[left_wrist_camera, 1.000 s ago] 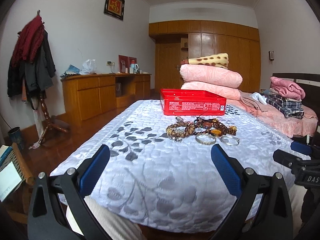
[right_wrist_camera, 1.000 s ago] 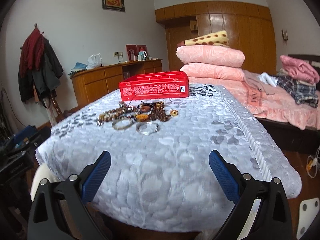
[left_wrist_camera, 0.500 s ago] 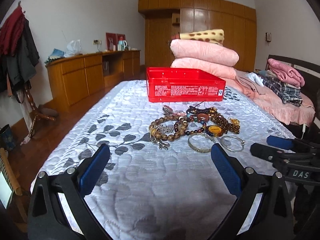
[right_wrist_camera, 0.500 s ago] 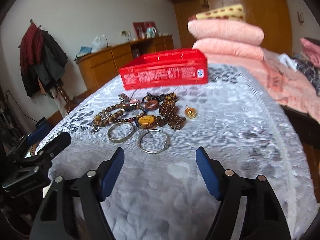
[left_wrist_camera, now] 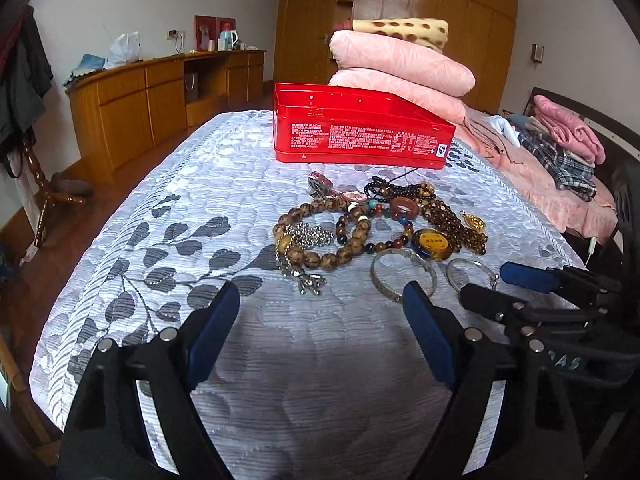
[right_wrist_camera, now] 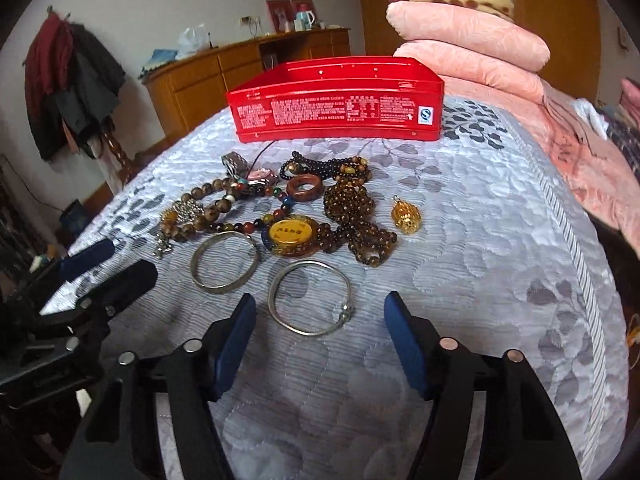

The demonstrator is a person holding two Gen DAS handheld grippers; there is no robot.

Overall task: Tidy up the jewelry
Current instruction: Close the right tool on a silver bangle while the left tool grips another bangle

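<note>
My left gripper [left_wrist_camera: 320, 320] hangs over the quilted bedspread [left_wrist_camera: 180, 220], jaws closing, nothing between them, pads clear of everything. Ahead of it: big brown bead bracelet [left_wrist_camera: 320, 236], silver chain [left_wrist_camera: 310, 236] lying inside it. Right of that, a plain silver bangle [right_wrist_camera: 225, 262], then an amber oval pendant [right_wrist_camera: 291, 235] touching it. Thin silver bangle with clasp [right_wrist_camera: 311, 297] sits just ahead of my right gripper [right_wrist_camera: 320, 330], jaws closing, empty, not touching the bangle. Dark bead strands [right_wrist_camera: 356, 216] next, gold filigree charm [right_wrist_camera: 406, 216] lying apart to the right. Red tin box [right_wrist_camera: 340, 110] stands behind the whole pile, open-topped. Folded pink blankets [right_wrist_camera: 468, 40] far right.
</note>
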